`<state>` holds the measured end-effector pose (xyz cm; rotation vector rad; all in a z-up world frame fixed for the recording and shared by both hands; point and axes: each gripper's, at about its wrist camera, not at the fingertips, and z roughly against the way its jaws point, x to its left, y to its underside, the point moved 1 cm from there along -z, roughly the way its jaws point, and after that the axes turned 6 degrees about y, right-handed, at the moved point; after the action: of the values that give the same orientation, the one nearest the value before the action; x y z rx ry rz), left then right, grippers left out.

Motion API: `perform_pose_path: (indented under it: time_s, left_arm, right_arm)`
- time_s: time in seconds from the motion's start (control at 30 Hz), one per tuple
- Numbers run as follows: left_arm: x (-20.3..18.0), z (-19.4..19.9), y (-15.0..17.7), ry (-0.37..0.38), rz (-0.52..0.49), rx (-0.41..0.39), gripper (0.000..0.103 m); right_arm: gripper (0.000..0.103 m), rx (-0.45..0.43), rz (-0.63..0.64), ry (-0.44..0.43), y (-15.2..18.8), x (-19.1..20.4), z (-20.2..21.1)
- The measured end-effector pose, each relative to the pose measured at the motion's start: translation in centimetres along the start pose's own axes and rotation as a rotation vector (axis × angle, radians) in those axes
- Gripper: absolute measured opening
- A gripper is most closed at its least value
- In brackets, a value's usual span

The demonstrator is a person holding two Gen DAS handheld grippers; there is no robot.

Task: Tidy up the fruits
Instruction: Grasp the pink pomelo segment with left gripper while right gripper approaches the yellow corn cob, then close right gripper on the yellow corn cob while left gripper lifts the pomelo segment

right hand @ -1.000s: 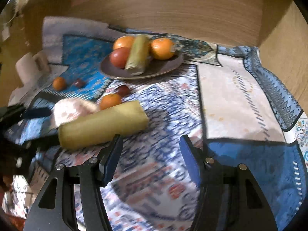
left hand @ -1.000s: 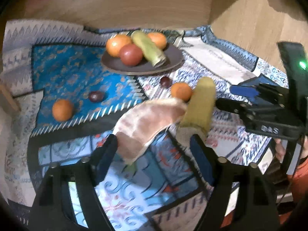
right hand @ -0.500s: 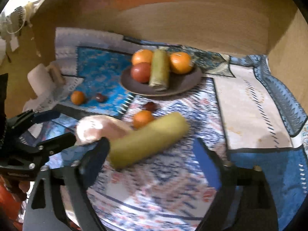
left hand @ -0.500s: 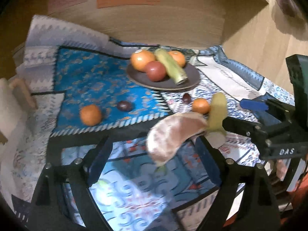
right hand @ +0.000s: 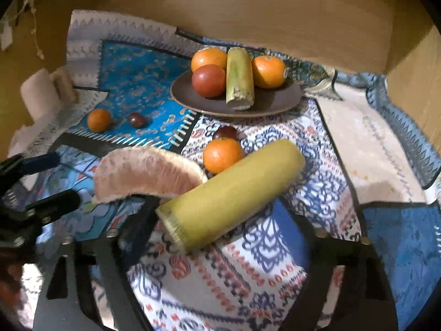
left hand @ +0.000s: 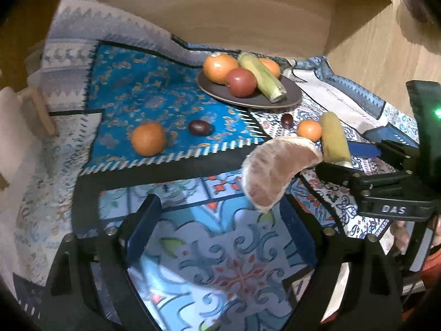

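A dark plate (left hand: 289,98) (right hand: 275,104) at the back holds two oranges, a red fruit (right hand: 208,80) and a green cane piece (right hand: 239,78). On the cloth lie a pink pomelo wedge (left hand: 275,171) (right hand: 148,173), a yellow cane piece (left hand: 335,138) (right hand: 234,193), a small orange (left hand: 309,129) (right hand: 222,154), another orange (left hand: 148,138) (right hand: 99,120) and two dark plums (left hand: 199,127) (left hand: 286,120). My left gripper (left hand: 220,226) is open, just short of the wedge. My right gripper (right hand: 220,226) is open, its jaws on either side of the yellow piece's near end.
A patterned blue cloth (left hand: 154,96) covers the table. A wooden wall (right hand: 275,13) stands behind the plate and to the right. A white roll on a wooden holder (right hand: 41,93) stands at the left edge. The right gripper's body (left hand: 391,190) sits right of the wedge.
Both grippers have pulled back and tilted, so more of the table shows. The right gripper's jaws now flank the yellow piece's near end. The fruits have not moved.
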<state>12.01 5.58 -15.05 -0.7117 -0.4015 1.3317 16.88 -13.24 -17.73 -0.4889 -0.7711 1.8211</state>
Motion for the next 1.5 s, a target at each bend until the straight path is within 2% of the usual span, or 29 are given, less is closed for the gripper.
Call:
perform_pose_path:
  time_s: [0.1, 0.23, 0.37, 0.47, 0.67, 0.73, 0.77, 0.8, 0.93, 1.03, 1.2, 1.3, 1.5]
  left_arm:
    - [-0.7, -1.3, -0.8, 0.060, -0.015, 0.039, 0.089]
    - [-2.3, -2.9, -2.0, 0.052, -0.079, 0.068, 0.089]
    - [-3.2, -4.4, -3.0, 0.054, -0.121, 0.108, 0.089]
    - [-3.2, -5.9, -3.6, 0.058, -0.138, 0.149, 0.090]
    - [-3.5, -6.6, -4.1, 0.078, -0.160, 0.148, 0.089]
    - [-3.7, -6.7, -4.3, 0.092, -0.158, 0.142, 0.078]
    - [-3.9, -6.7, -4.4, 0.099, -0.161, 0.141, 0.074]
    - [-4.1, -6.6, -4.4, 0.110, -0.167, 0.142, 0.064]
    - [-3.8, -6.0, -4.2, 0.117, -0.154, 0.134, 0.052]
    - [-2.9, -5.4, -4.0, 0.113, -0.117, 0.130, 0.048]
    - [-1.8, -5.1, -4.1, 0.126, -0.092, 0.152, 0.048]
    - [-2.3, -5.6, -4.3, 0.117, -0.118, 0.164, 0.050]
    - [-2.9, -7.2, -5.0, 0.121, -0.153, 0.162, 0.055]
  right_arm:
    - [0.053, 0.008, 0.035, 0.012, 0.4, -0.6, 0.7]
    - [0.041, 0.024, 0.030, 0.016, 1.0, -2.8, 1.6]
    - [0.033, 0.015, 0.014, 0.091, 1.4, -5.2, 2.4]
    - [0.031, 0.016, -0.018, 0.112, 1.4, -7.2, 3.0]
    - [0.033, -0.028, 0.015, 0.095, -0.2, -7.5, 4.4]
    - [0.043, -0.047, 0.047, 0.099, -1.0, -7.0, 4.2]
    - [0.052, -0.052, 0.062, 0.101, -1.4, -6.9, 3.9]
    - [0.055, -0.051, 0.074, 0.099, -1.8, -6.7, 3.5]
    - [0.055, 0.021, 0.102, 0.033, -2.9, -6.3, 0.8]
    - [0.055, 0.089, 0.131, 0.009, -3.4, -5.8, -1.7]
    - [0.053, 0.132, 0.121, -0.008, -4.0, -6.0, -3.4]
    - [0.037, 0.141, 0.107, -0.047, -4.4, -6.1, -3.6]
    - [0.036, 0.110, 0.101, -0.033, -4.6, -6.1, -2.9]
